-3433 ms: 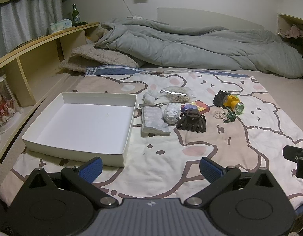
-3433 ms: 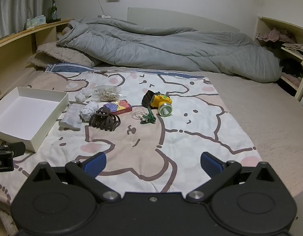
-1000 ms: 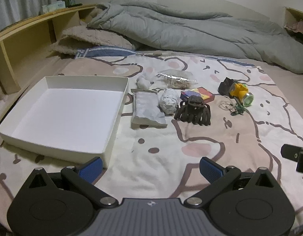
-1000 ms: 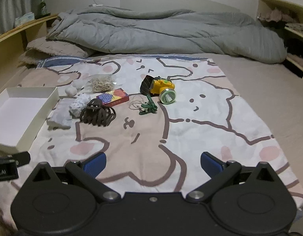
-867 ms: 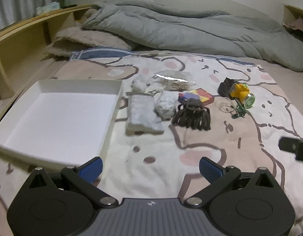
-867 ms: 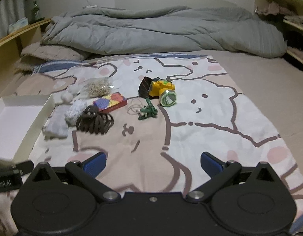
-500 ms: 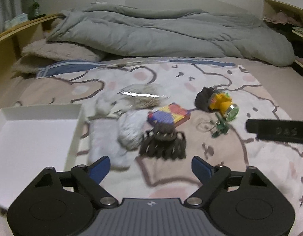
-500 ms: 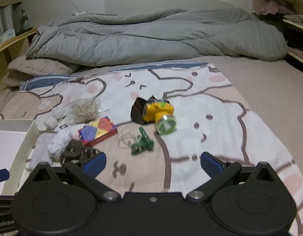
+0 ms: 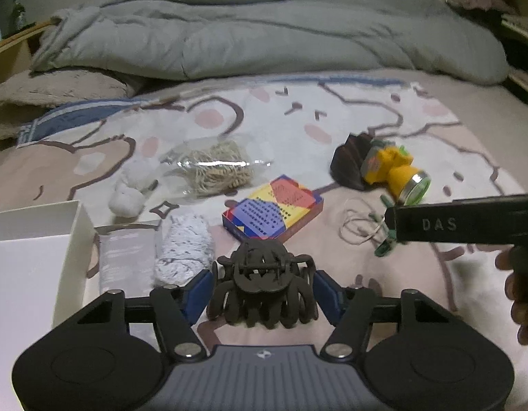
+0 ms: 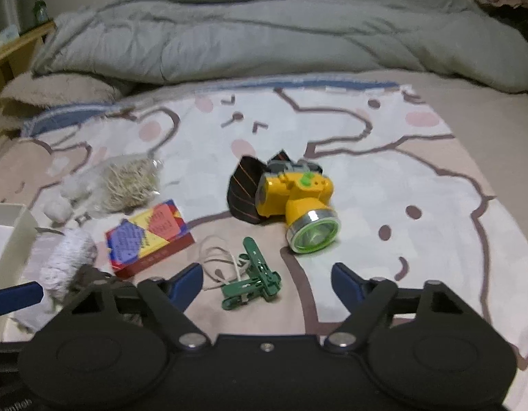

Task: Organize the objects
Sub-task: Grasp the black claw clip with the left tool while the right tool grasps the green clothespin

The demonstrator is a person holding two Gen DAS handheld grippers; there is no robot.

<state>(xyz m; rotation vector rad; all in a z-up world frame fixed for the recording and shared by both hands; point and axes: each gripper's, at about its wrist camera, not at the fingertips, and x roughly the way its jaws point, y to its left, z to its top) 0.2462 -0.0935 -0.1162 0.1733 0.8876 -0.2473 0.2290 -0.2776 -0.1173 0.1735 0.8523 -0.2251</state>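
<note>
Bed filled both views: grey duvet (image 9: 264, 30) heaped at the far end, cartoon-print blanket (image 10: 383, 185) spread in front of it with everything laid on top.

White box (image 9: 24, 257) sat at the left edge of the blanket, open-topped, nothing visible in the part I could see.

Left gripper (image 9: 262, 289) was low over the blanket. Its jaws had just been closing and stood narrow, one blue pad at each side of the brown claw hair clip (image 9: 262, 291). Whether the pads pressed on it I could not tell.

Right gripper (image 10: 267, 279) was also low, jaws just closing but with a clear gap; the green clip (image 10: 253, 279) with its loop of white string lay on the blanket between the fingers, not touched.

Yellow headlamp (image 10: 298, 202) lay just beyond the green clip, black strap bunched behind it.

Colourful small box (image 9: 272, 207) lay just beyond the hair clip. Bag of rubber bands (image 9: 214, 167) farther back. Rolled white cloth (image 9: 185, 245) and a flat grey packet (image 9: 125, 260) lay between the hair clip and the white box.
</note>
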